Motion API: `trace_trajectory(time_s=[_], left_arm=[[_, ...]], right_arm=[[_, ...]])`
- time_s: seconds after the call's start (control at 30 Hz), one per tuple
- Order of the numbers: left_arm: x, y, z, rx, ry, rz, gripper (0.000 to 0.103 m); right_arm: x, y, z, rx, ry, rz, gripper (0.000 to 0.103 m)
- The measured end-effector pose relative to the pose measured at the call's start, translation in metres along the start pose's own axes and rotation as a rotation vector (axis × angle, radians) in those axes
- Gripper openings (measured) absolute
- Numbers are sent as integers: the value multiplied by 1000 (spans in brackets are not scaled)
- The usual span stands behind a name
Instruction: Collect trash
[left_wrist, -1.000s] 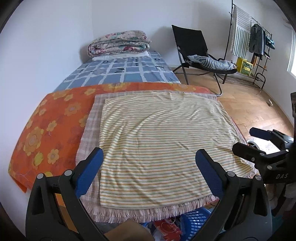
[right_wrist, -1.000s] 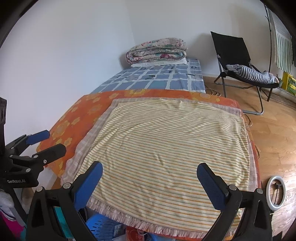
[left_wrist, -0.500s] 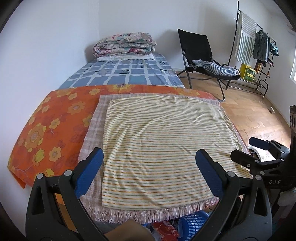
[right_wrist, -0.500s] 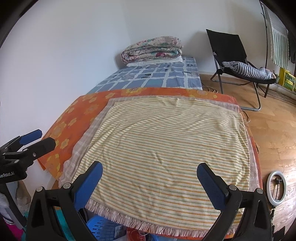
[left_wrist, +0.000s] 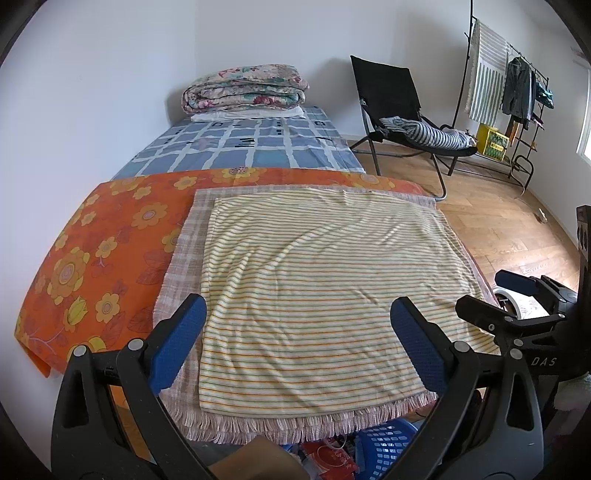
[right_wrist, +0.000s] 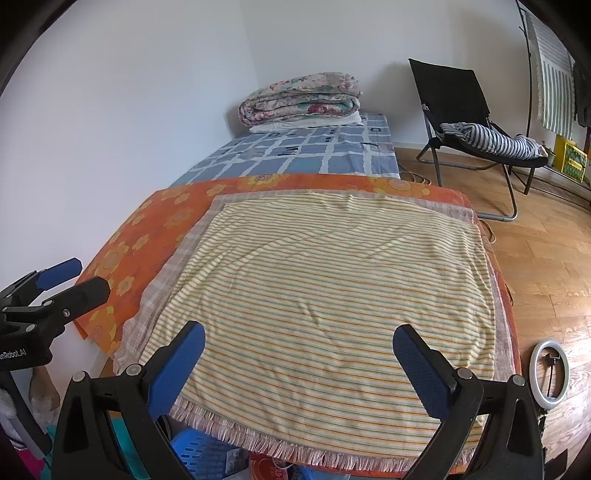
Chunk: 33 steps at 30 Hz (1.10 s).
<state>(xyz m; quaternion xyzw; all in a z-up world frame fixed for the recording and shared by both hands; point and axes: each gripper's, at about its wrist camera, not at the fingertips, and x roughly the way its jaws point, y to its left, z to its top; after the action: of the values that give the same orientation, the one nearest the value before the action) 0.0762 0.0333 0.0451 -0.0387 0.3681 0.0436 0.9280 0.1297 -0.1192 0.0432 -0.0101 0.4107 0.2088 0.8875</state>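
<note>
No loose trash shows on the striped yellow cloth (left_wrist: 314, 288) that covers the table in front of me. My left gripper (left_wrist: 295, 310) hangs open over the cloth's near edge with nothing between its blue pads. My right gripper (right_wrist: 299, 334) is also open and empty, above the same cloth (right_wrist: 332, 295). Each gripper shows in the other's view: the right gripper (left_wrist: 484, 291) at the right edge, the left gripper (right_wrist: 88, 275) at the left edge. Below the fringed front edge lie red packaging (left_wrist: 332, 458) and a brown cardboard piece (left_wrist: 255, 458), both partly hidden.
A blue plastic basket (left_wrist: 384, 439) sits under the table front. An orange floral cloth (left_wrist: 110, 251) lies to the left. Beyond are a bed (left_wrist: 251, 147) with a folded quilt (left_wrist: 243, 90), a black chair (left_wrist: 399, 103) and a clothes rack (left_wrist: 509, 81). A ring light (right_wrist: 550, 373) lies on the floor.
Both views have shifted only slightly, with a small sideways drift of the grippers. Both stay open and nothing has been taken hold of.
</note>
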Motion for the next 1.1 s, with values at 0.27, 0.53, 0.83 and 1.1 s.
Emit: trace_trajectory(time_s=[0.27,0.53,0.83,1.1], left_arm=[[0,0,0,1,1,3,101],[1,-1,1,2,-1,1,102],[0,-1,1,4,0,10,101],[0,2,0,2,-1,17,102]], right_arm=[[1,-1,-2,-1,5,-4,103],[2,-3,-3,-1,6,-4,103],[2,-3,-3,-1,5,-3,103],[2,-4,-6,-3,7,0,103]])
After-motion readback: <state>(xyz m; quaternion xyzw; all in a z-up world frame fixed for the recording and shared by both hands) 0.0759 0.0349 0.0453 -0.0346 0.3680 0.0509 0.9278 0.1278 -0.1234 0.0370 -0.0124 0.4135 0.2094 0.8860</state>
